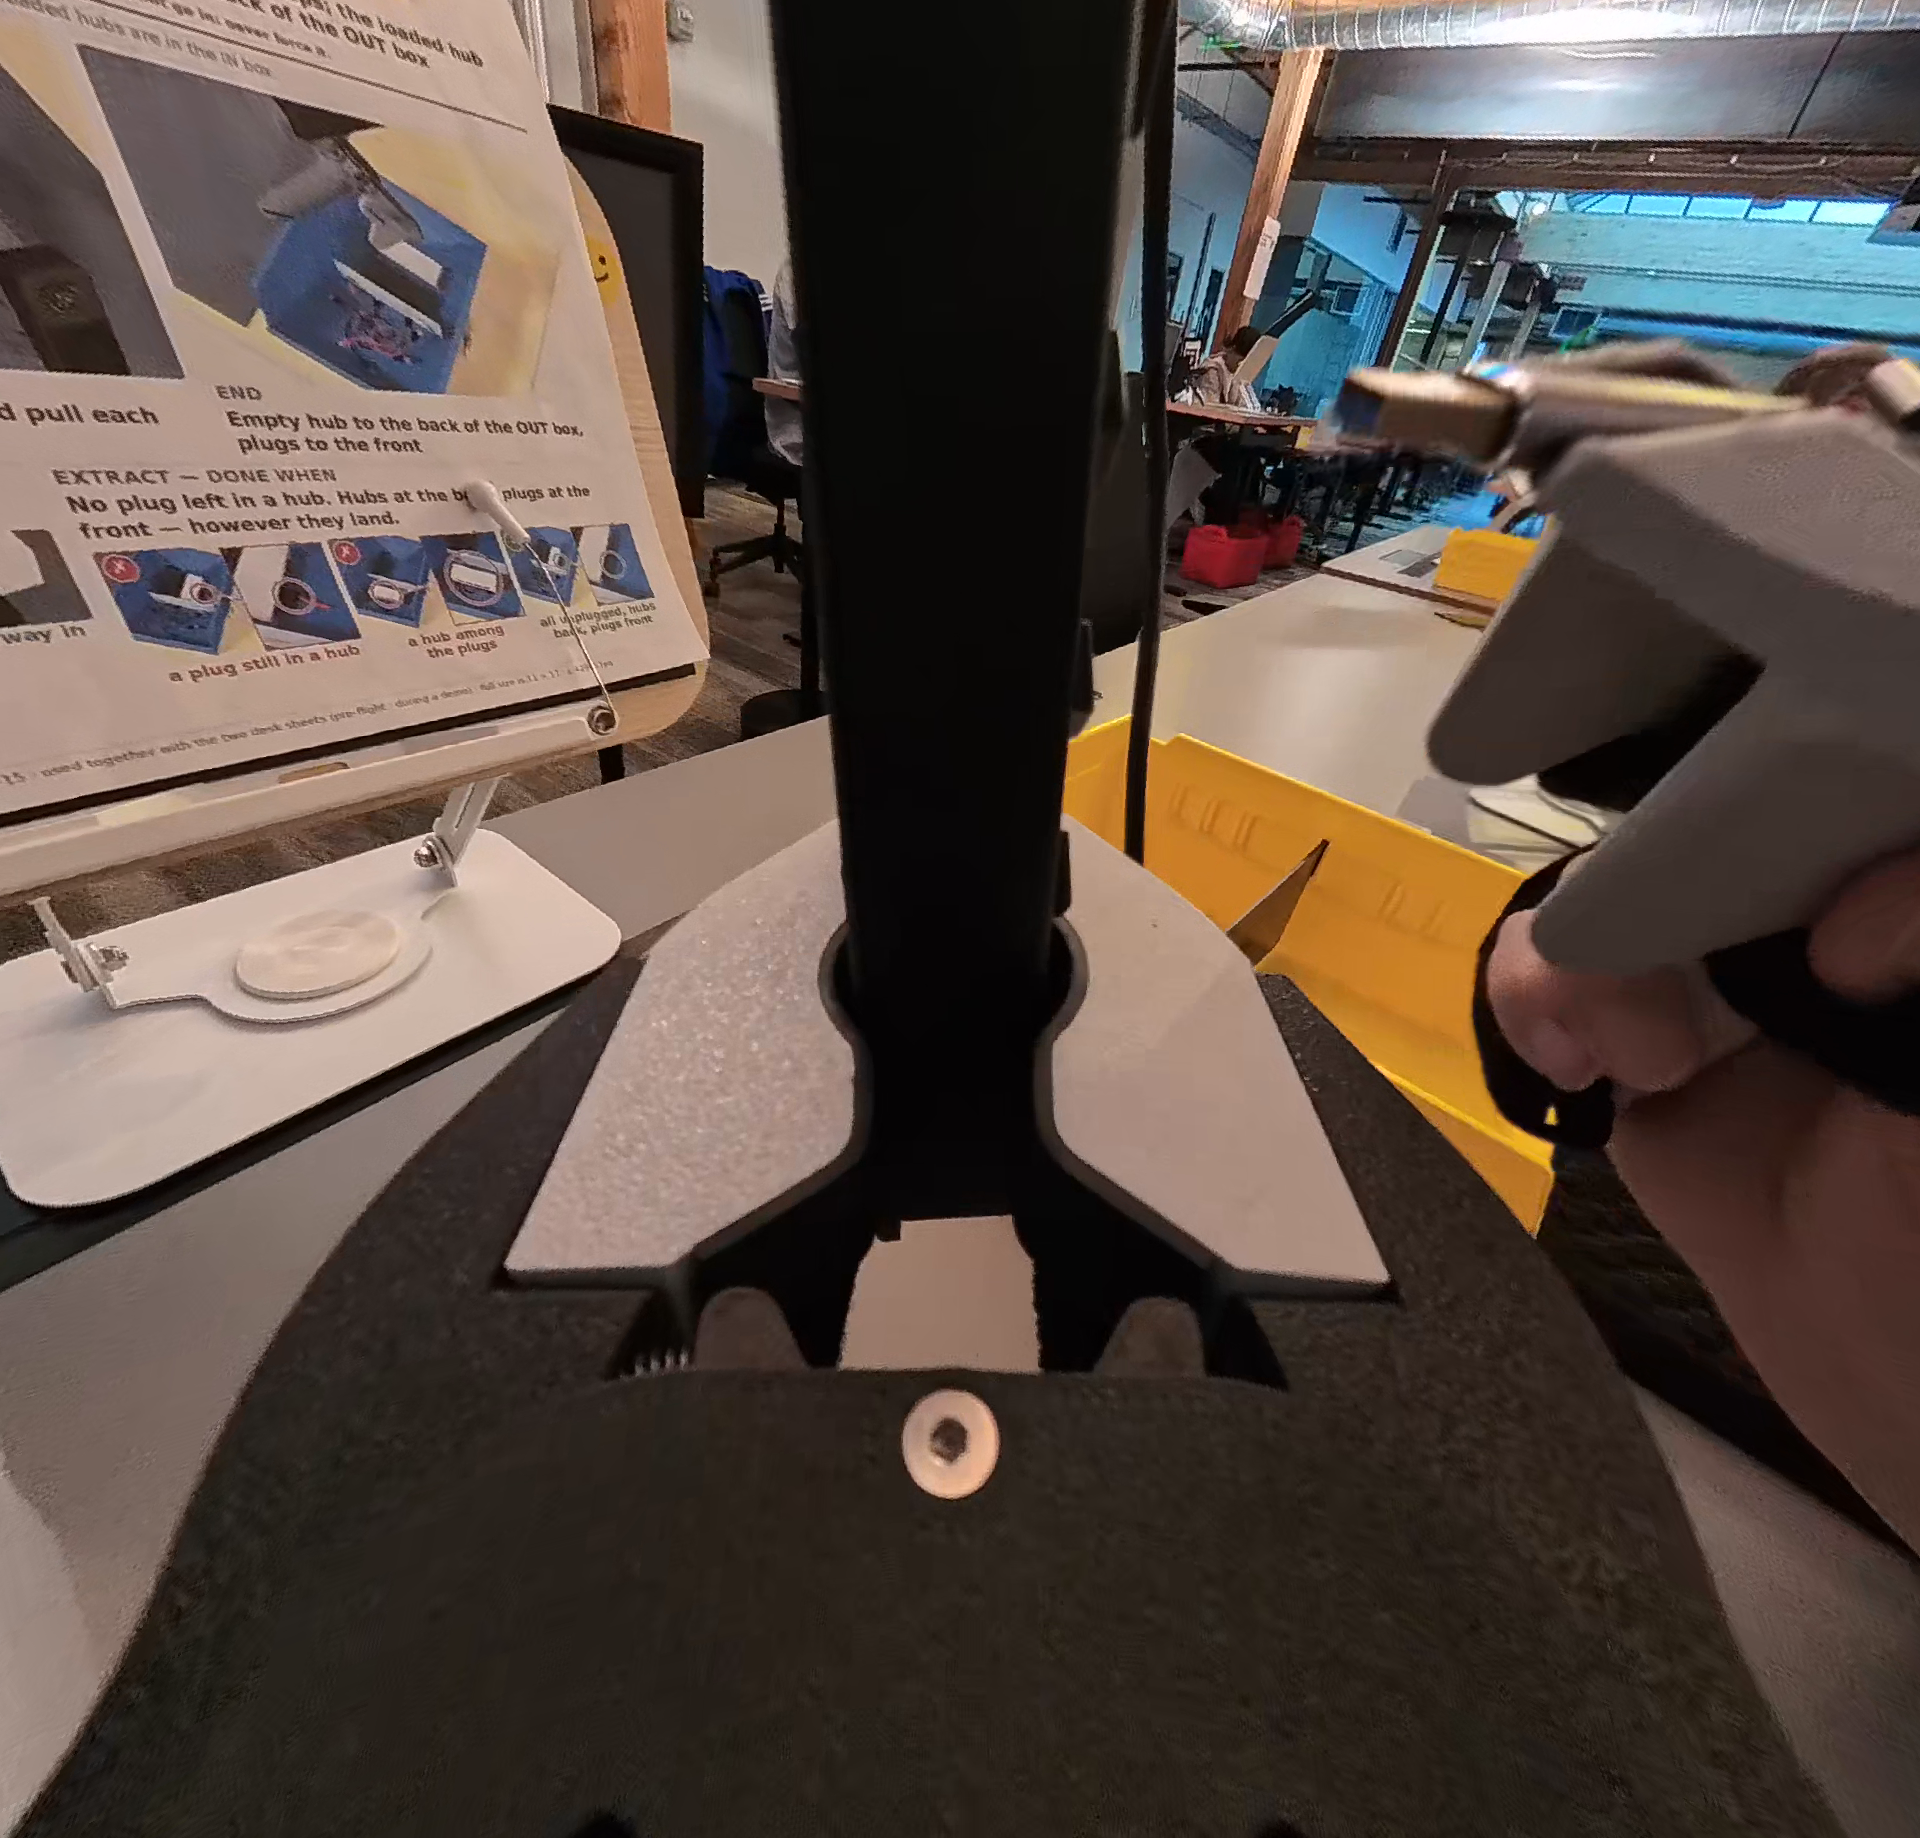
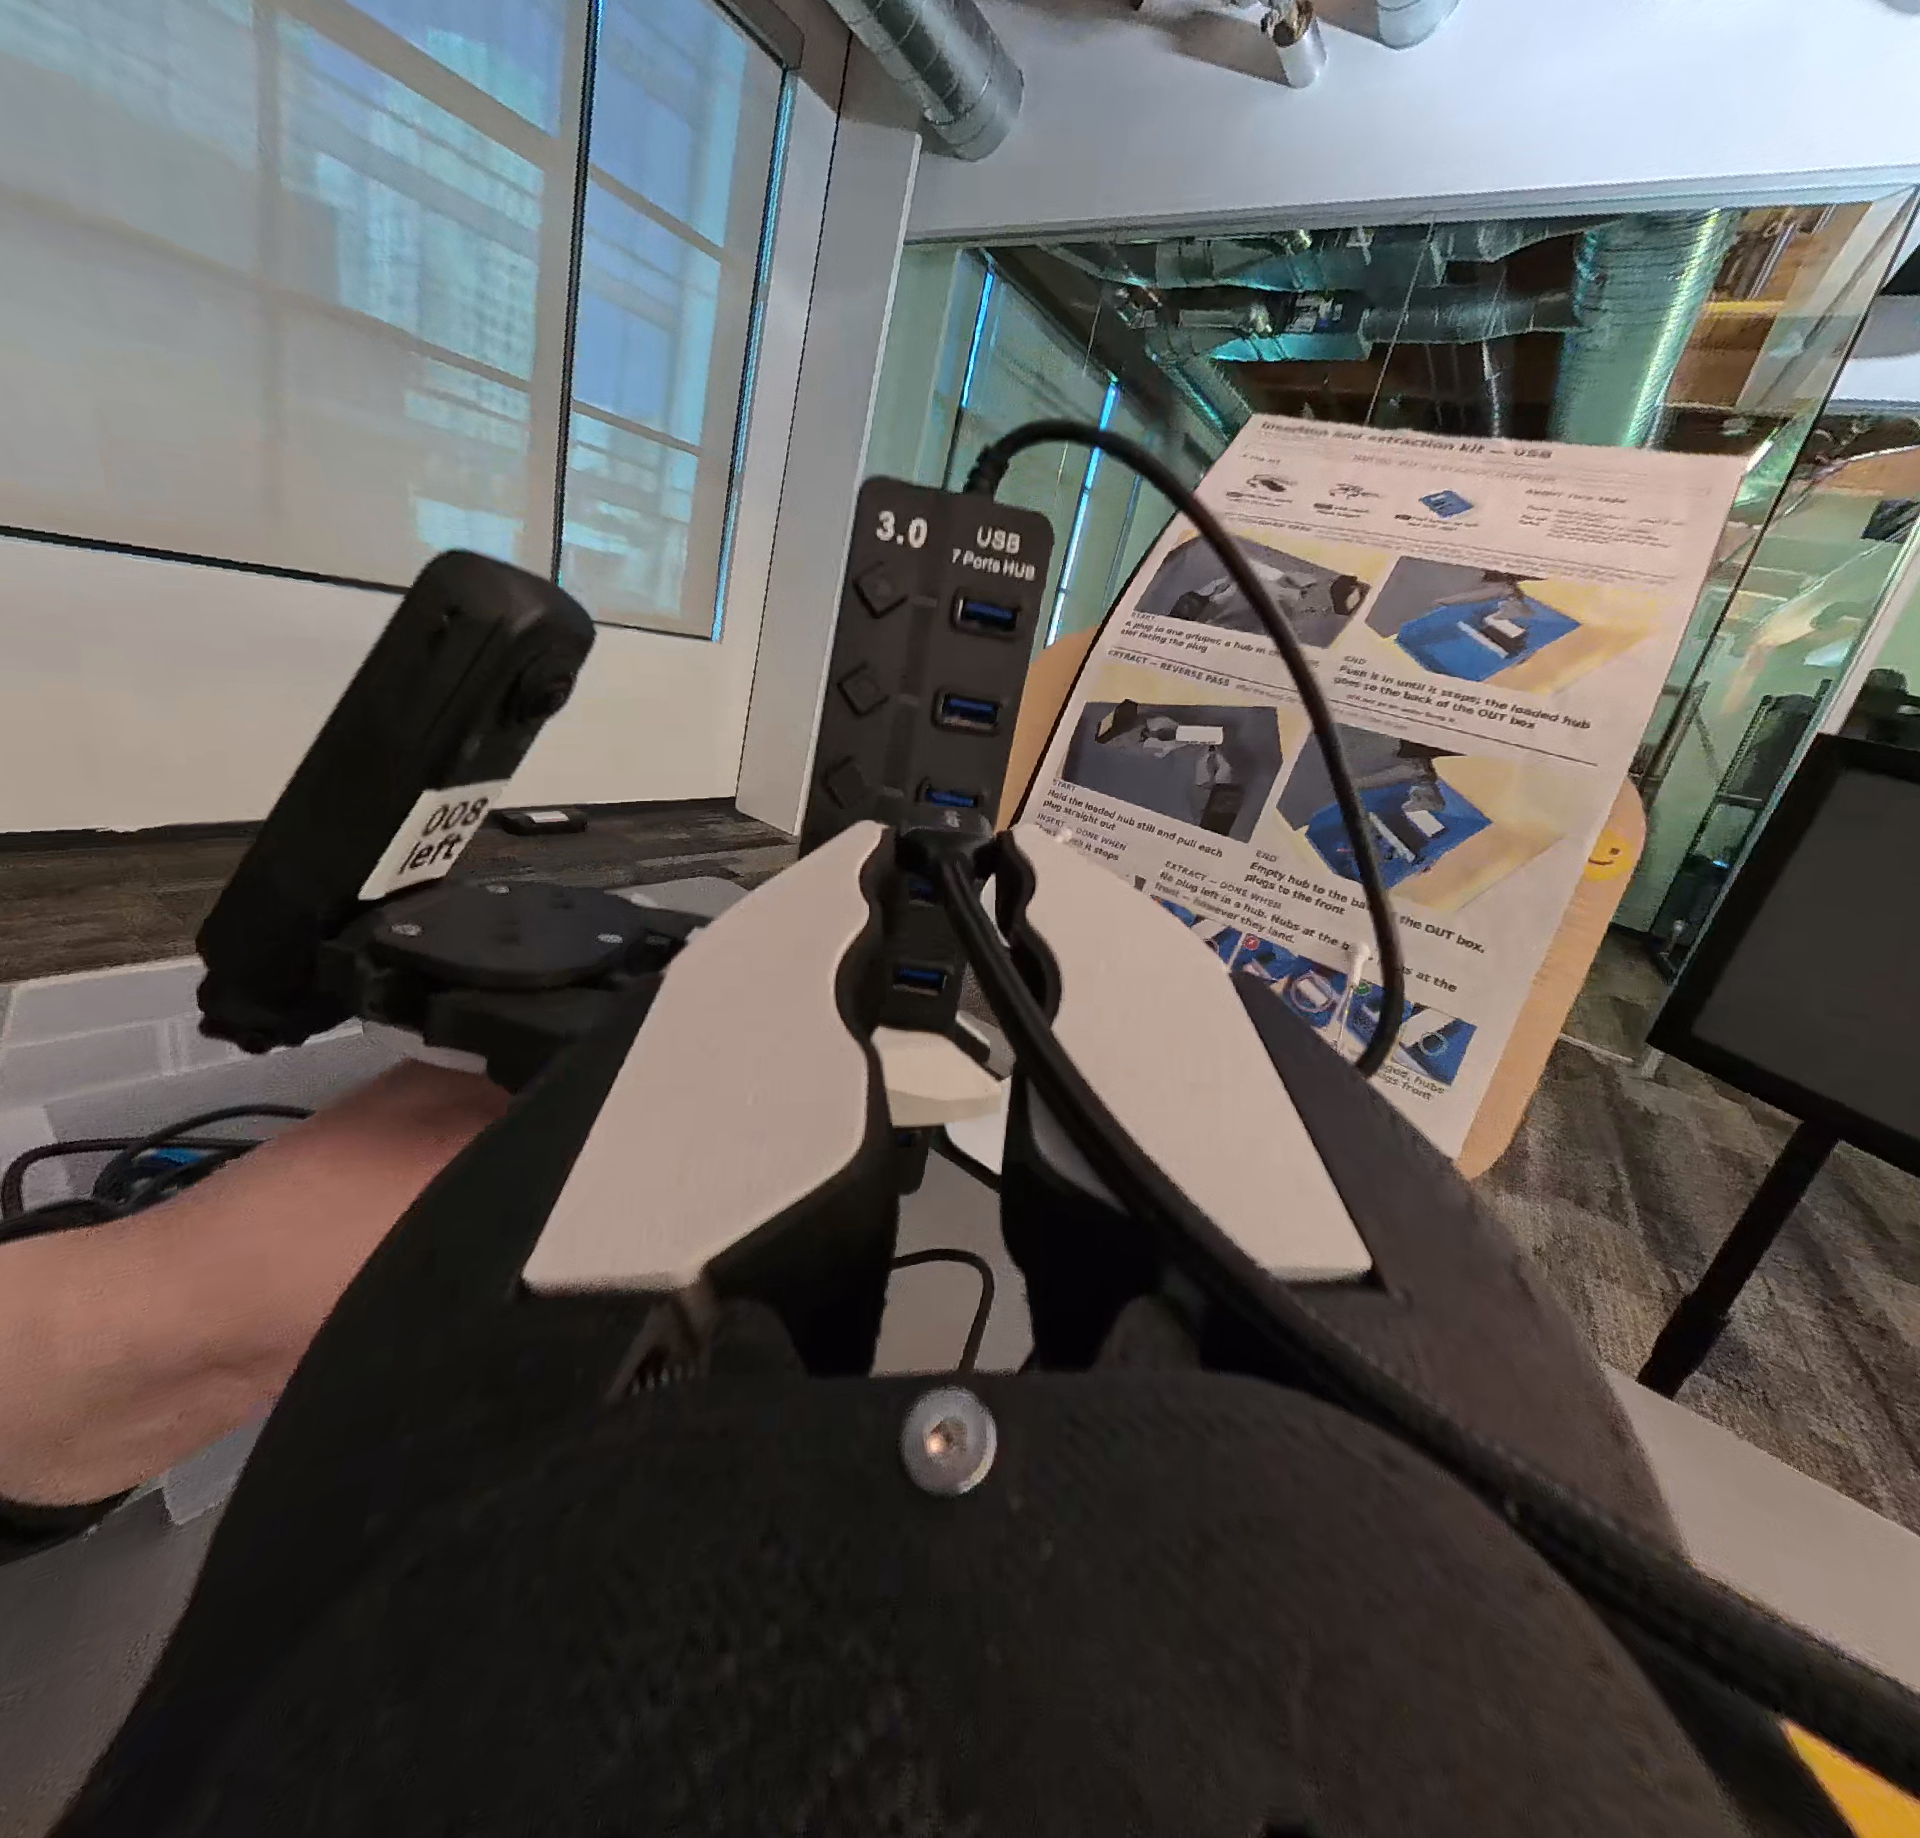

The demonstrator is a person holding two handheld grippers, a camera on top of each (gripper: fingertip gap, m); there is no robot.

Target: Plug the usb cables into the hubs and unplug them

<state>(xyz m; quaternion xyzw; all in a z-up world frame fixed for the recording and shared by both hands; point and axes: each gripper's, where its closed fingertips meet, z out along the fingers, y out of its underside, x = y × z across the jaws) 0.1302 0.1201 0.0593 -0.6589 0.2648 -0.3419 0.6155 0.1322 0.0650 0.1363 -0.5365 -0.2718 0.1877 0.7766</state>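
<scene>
- Left gripper (image 1: 951,967) pinched on a black USB hub (image 1: 951,334), held upright; hub seen from its plain back in the left wrist view, top end cut off by the frame edge.
- Same hub (image 2: 940,645) face-on in the right wrist view: a column of blue ports and square buttons, lower part hidden behind the right gripper's white fingers (image 2: 748,1050).
- Right gripper (image 2: 940,848) pressed onto a black USB plug (image 2: 940,832) with its cable (image 2: 1195,1196) trailing back over the gripper body toward the lower right.
- Plug (image 1: 1423,417) in the left wrist view out to the right of the hub: metal shell with blue insert pointing at the hub, apart from it.
- In the right wrist view, plug overlapping the hub's middle ports; touching or just short, hard to tell from this angle, probably not yet seated.
- Hub's own thin cord (image 2: 1299,666) looping from its top down across the instruction sheet (image 2: 1455,708), lower end lost behind the right finger.
- Instruction sheet (image 1: 312,354) on a white stand (image 1: 312,1009), left side cut off.
- Yellow bin (image 1: 1330,915) behind the hub, mostly blocked by the hub and the hand (image 1: 1714,1113) holding the right gripper.
- Grey table (image 1: 208,1373) below, largely covered by the gripper body.
- Background of the left wrist view: desks and seated people, too small and soft to make out.
</scene>
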